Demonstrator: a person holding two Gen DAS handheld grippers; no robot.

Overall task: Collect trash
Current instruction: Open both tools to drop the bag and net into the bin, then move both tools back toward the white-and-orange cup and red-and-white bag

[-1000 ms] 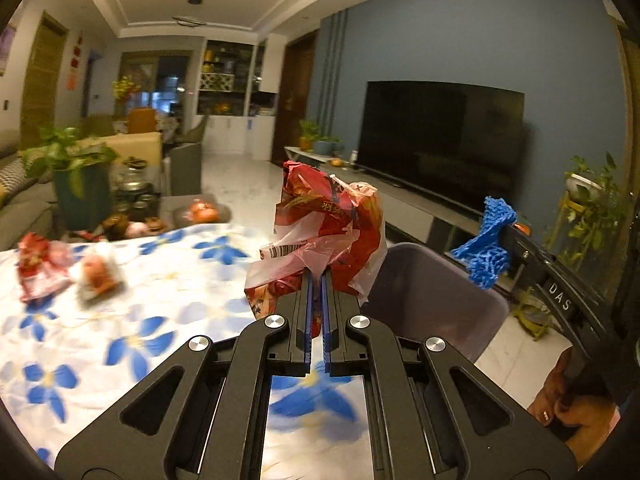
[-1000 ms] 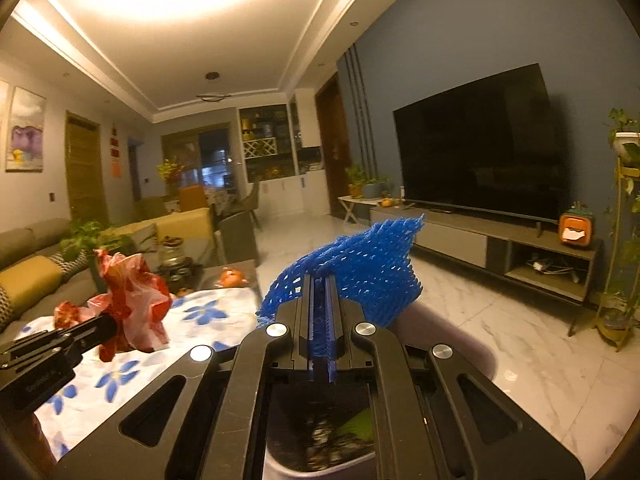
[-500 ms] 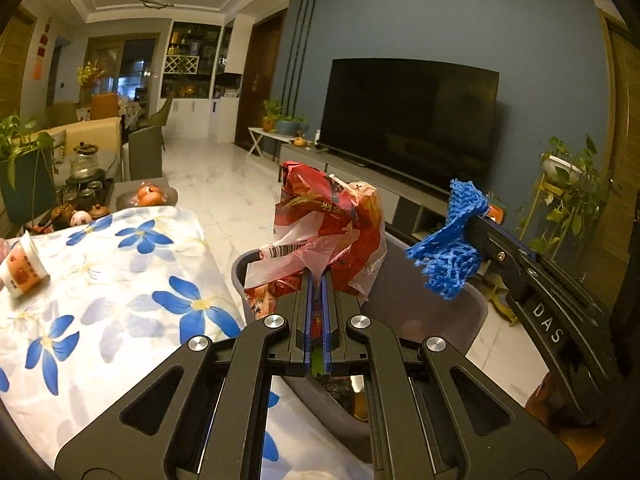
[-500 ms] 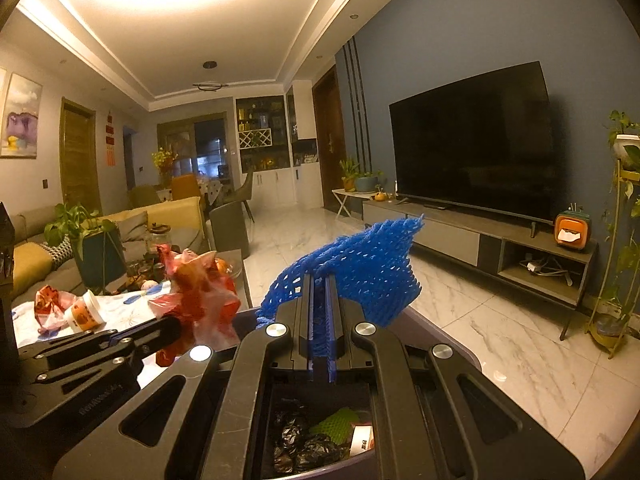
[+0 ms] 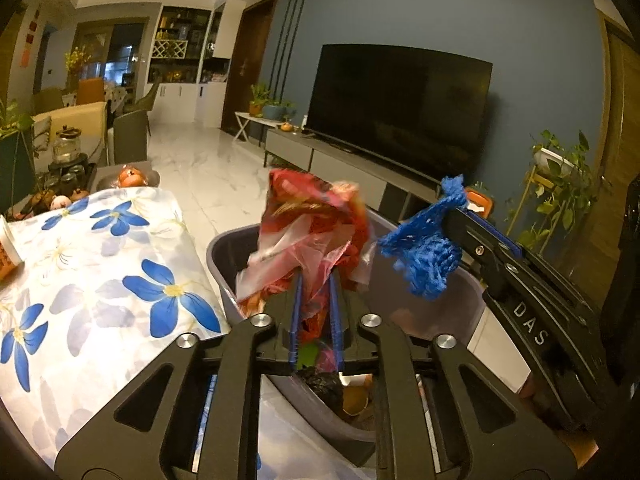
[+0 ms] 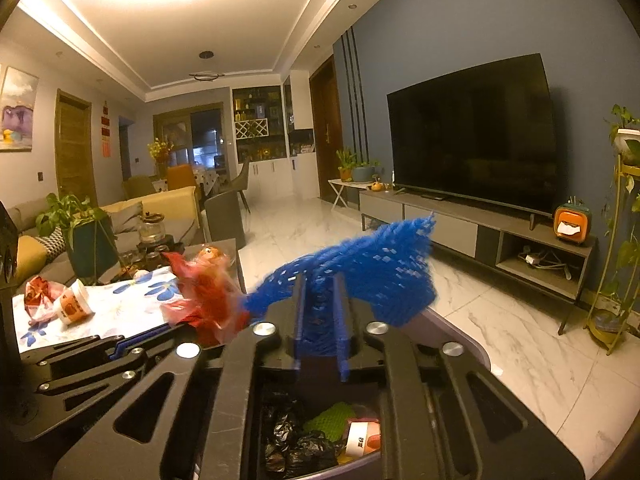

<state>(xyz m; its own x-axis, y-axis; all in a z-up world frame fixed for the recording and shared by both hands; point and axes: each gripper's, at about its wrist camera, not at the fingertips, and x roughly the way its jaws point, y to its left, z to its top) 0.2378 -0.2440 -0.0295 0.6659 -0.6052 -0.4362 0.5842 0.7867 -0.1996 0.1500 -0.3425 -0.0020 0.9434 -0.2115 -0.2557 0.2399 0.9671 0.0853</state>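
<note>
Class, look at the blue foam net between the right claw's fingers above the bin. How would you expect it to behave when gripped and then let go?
The blue foam net is probably soft and floppy: it bunches and bulges out past the right claw. Its open mesh suggests it is very light for its size. Once let go it may drift or snag on the fingers rather than drop straight into the bin.

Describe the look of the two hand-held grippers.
Both are matte black linkage frames with cut-out slots and silver round bolts. The left hand-held gripper has blue finger pads; so does the right hand-held gripper, whose side carries white "DAS" lettering. No cables or sleeves show.
</note>
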